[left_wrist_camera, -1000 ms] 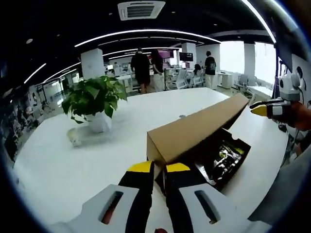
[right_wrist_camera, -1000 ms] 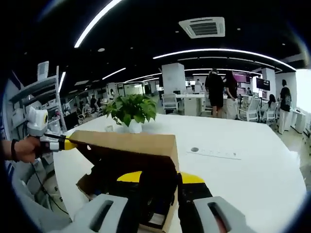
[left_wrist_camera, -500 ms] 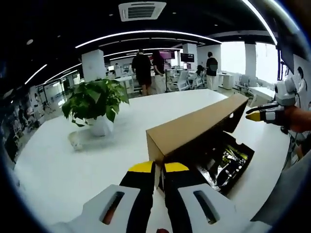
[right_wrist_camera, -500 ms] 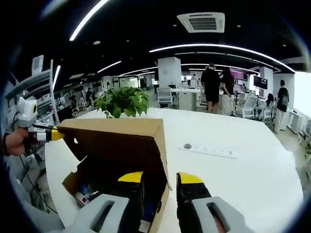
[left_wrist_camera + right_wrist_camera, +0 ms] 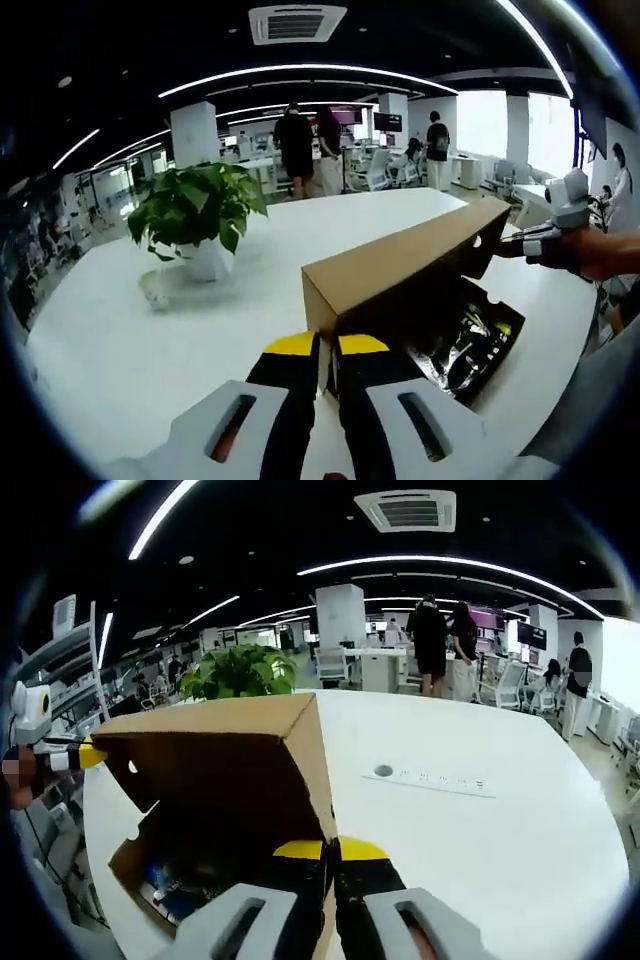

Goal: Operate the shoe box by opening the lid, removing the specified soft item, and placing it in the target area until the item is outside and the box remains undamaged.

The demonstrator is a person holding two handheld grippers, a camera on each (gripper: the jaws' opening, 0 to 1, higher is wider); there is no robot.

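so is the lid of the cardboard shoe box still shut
No, the brown cardboard lid is raised, and the open brown cardboard shoe box shows its dark contents beneath it in the left gripper view.

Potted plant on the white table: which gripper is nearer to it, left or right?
Left. The left gripper holds the lid end nearest the potted plant; the right gripper is at the lid's far end.

Box contents (image 5: 465, 335) dark, indistinct; lid (image 5: 225, 780) hides most.
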